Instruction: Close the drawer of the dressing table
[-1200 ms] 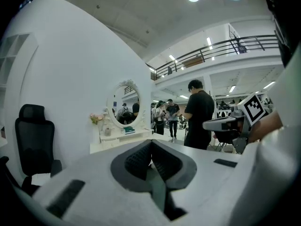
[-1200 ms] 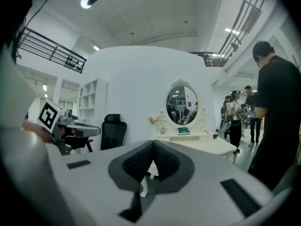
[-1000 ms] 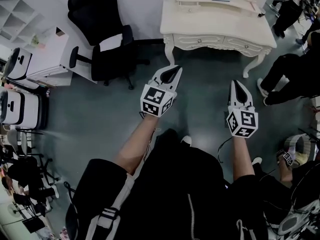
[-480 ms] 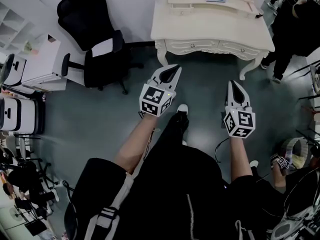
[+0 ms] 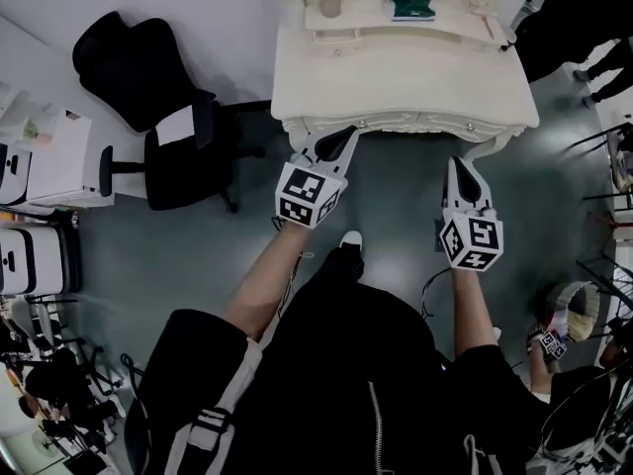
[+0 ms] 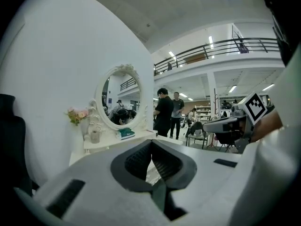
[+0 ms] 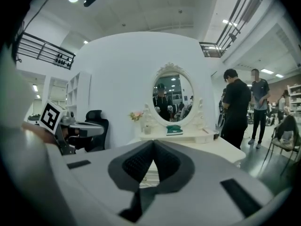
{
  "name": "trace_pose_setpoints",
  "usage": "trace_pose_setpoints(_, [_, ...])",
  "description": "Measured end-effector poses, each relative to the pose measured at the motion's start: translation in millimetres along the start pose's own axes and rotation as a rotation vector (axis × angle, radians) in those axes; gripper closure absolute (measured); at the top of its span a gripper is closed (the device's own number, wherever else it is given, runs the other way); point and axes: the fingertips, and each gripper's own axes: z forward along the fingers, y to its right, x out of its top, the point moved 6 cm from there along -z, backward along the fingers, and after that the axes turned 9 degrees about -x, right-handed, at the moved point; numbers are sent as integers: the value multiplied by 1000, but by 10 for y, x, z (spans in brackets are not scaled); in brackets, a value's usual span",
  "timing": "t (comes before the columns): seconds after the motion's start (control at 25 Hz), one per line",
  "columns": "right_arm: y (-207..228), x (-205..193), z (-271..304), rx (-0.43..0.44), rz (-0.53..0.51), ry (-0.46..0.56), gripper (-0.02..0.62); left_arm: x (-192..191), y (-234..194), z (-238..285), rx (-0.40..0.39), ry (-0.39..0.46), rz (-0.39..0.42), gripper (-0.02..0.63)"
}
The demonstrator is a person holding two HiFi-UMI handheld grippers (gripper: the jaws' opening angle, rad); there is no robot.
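Just beyond the left gripper [image 5: 348, 133] and right gripper [image 5: 461, 164], both pressed together and empty, stands the cream, carved-fronted dressing table [image 5: 396, 75].

Tongs [image 7: 153, 141] tip to tip before dressing table [image 7: 219, 146] with oval mirror [image 7: 172, 98], 2 people [image 7: 236, 109] at right

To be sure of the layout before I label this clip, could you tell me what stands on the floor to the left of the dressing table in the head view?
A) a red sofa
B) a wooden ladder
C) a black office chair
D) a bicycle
C: the black office chair stands on the grey floor just left of the cream dressing table.
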Motion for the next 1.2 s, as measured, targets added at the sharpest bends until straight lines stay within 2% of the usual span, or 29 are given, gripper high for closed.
trace_pose_setpoints(0.36, [112,228,1054,-6,1,-4,592,86,-869,665,-12,-6,-12,600])
trace_pose_setpoints(0.72, [328,269,1736,22,11,-12,592,73,-1271,1175,5,-24,-24,600])
trace_pose_setpoints(0.88, [446,309,2195,68,9,-5,592,35,-1513,1417,58,-41,-38,600])
trace_pose_setpoints(1.2, [921,544,3219,198,-23,-2,592,211,-1857,2083,201,-38,-58,600])
